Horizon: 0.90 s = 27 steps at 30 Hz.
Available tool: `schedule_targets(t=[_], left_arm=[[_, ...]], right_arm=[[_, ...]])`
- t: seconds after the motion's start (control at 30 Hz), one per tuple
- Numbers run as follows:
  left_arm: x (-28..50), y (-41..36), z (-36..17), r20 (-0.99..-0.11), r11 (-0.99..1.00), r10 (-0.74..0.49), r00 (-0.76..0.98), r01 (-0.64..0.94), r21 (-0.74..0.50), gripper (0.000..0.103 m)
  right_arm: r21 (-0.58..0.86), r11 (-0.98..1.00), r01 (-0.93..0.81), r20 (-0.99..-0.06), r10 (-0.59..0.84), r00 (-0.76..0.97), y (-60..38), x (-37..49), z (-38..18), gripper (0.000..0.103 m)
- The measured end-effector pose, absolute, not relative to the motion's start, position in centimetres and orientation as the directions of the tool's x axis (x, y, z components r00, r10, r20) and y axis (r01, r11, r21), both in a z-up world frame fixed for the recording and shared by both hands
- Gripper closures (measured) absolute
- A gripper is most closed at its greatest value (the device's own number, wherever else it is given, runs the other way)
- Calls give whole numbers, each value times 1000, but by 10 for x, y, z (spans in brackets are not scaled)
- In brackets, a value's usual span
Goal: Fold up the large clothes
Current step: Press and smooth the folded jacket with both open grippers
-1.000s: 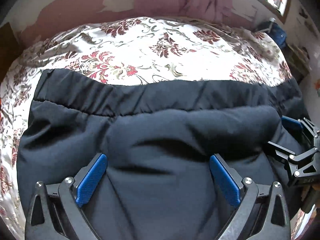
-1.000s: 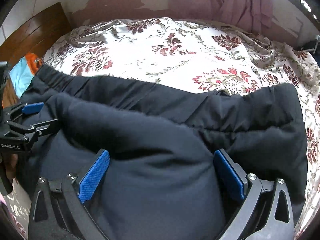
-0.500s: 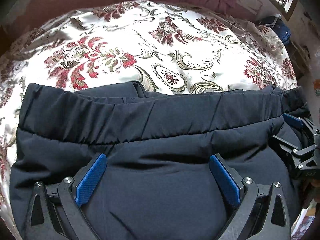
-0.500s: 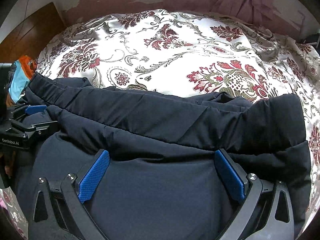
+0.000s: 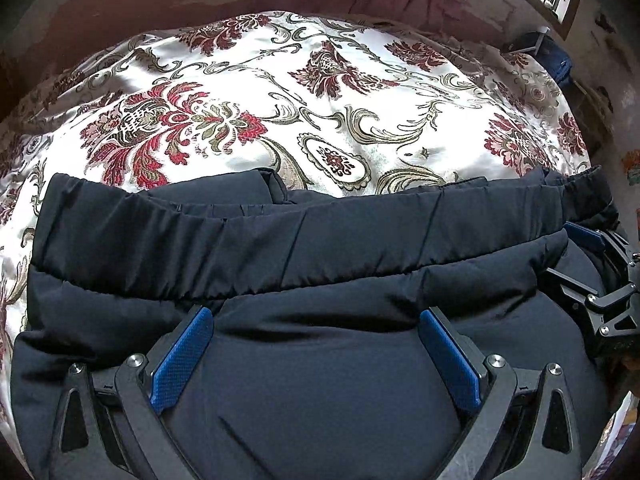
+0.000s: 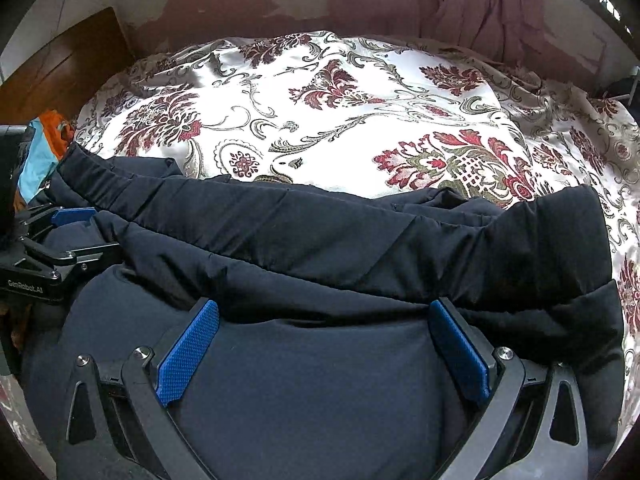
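Observation:
A large dark navy padded garment [image 5: 320, 248] lies folded on the bed, its stitched hem band running across both views [image 6: 340, 240]. My left gripper [image 5: 316, 320] is open, its blue pads wide apart just above the padded fabric near the fold. My right gripper [image 6: 324, 312] is open the same way over the garment's right part. Nothing is held between either pair of pads. The right gripper shows at the right edge of the left wrist view [image 5: 600, 280], and the left gripper at the left edge of the right wrist view [image 6: 48, 248].
The bed is covered by a white satin spread with red floral patterns [image 5: 320, 100]. A wooden headboard [image 6: 60, 68] and orange and blue cloth [image 6: 44, 140] are at the left. A mauve curtain [image 6: 480, 8] hangs behind the bed.
The garment's upper part has come down flat onto the lower part. Both grippers have dropped lower and closer to the fabric, staying open.

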<state>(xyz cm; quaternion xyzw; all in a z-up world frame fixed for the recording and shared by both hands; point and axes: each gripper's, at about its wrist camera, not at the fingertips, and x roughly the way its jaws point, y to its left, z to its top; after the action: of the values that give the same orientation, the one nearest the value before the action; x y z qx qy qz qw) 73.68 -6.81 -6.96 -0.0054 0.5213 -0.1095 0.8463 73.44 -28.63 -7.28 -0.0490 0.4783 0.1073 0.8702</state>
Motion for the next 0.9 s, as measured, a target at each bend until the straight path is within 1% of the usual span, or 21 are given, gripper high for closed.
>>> schedule_targets(t=[0.17, 0.4, 0.67, 0.8, 0.9], left_arm=[[735, -68, -70, -877, 977, -183, 445, 183, -110, 0], [724, -69, -70, -844, 976, -181, 504, 194, -94, 0], [721, -70, -70, -835, 976, -181, 520, 198, -88, 0], [715, -71, -69, -813, 977, -166, 558, 204, -60, 0], [711, -72, -69, -804, 978, -156, 573, 205, -44, 0]], right_arm=[[13, 972, -234, -824, 143, 548, -287, 729, -72, 1], [28, 971, -237, -785, 168, 596, -291, 719, -70, 1], [3, 973, -232, -780, 148, 608, -289, 715, -70, 1], [-38, 973, -227, -776, 114, 620, -284, 712, -69, 1], [-38, 973, -226, -776, 114, 620, -285, 709, -68, 1]])
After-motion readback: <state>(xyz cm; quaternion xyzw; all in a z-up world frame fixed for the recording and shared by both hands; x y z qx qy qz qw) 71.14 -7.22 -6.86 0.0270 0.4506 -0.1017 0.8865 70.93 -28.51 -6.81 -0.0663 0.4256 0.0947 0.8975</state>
